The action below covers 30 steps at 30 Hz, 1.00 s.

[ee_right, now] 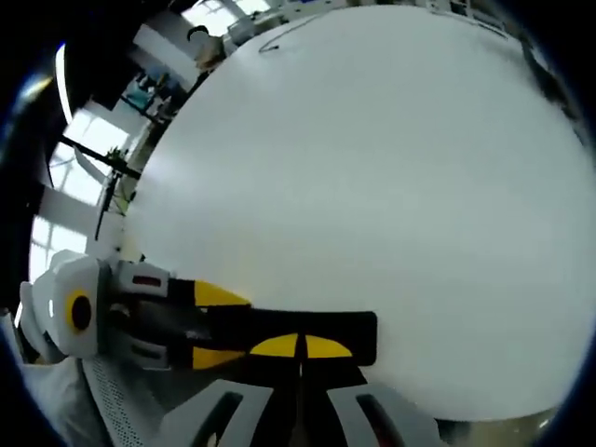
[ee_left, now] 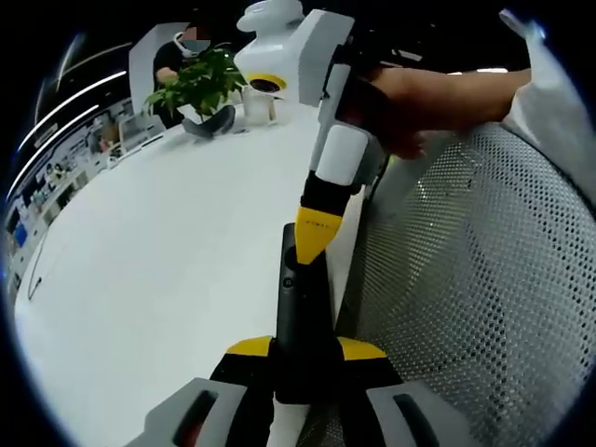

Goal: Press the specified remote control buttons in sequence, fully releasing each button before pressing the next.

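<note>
A slim black remote control point(ee_left: 300, 307) is held out over the white table point(ee_left: 168, 261) at its edge. My left gripper point(ee_left: 305, 347) is shut on the remote's near end, one yellow-tipped jaw on each side. My right gripper point(ee_left: 315, 233), held by a hand point(ee_left: 419, 102), comes down from the upper right with jaws shut, and its yellow tip rests on the remote's top face near the far end. In the right gripper view the remote point(ee_right: 349, 331) lies crosswise under my right gripper point(ee_right: 303, 346). There the left gripper point(ee_right: 216, 326) clamps it from the left.
A grey mesh chair back point(ee_left: 484, 279) stands right beside the table edge. A potted plant point(ee_left: 197, 82) and a seated person are at the table's far end. A thin dark cable point(ee_right: 279, 39) lies on the far tabletop.
</note>
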Tool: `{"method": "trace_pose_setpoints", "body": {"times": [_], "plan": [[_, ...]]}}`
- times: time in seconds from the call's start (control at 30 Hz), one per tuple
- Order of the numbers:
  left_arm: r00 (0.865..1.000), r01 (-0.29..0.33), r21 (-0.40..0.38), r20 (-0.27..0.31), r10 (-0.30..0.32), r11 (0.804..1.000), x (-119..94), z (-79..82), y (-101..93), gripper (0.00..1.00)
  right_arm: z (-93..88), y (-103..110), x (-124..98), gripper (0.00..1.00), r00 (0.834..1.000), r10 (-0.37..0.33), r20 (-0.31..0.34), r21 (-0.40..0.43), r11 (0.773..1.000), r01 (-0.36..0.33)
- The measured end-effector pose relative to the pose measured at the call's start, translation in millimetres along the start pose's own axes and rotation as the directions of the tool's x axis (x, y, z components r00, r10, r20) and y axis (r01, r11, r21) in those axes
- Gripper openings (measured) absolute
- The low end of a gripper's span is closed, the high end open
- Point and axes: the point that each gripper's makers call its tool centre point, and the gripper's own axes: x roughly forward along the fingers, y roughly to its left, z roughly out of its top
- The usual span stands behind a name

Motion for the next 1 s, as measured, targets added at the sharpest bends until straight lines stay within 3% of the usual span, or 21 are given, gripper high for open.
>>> {"method": "trace_pose_setpoints", "body": {"times": [0.6,0.8,1.0], "plan": [[1.000,0.016,0.011,-0.001,-0.016,1.000,2,0.6,-2.2,0.23,6.3,10,-3,0.00,0.994,0.105,0.024,0.081,0.991,-0.106],[1.000,0.025,0.018,-0.003,-0.025,1.000,2,0.9,-4.5,0.23,8.6,9,-2,0.00,0.995,0.088,0.038,0.048,0.995,-0.090],[0.999,0.040,0.014,0.000,-0.040,0.999,3,2.3,-7.4,0.23,6.6,17,1,0.00,0.993,0.116,0.023,0.020,0.993,-0.117]]}}
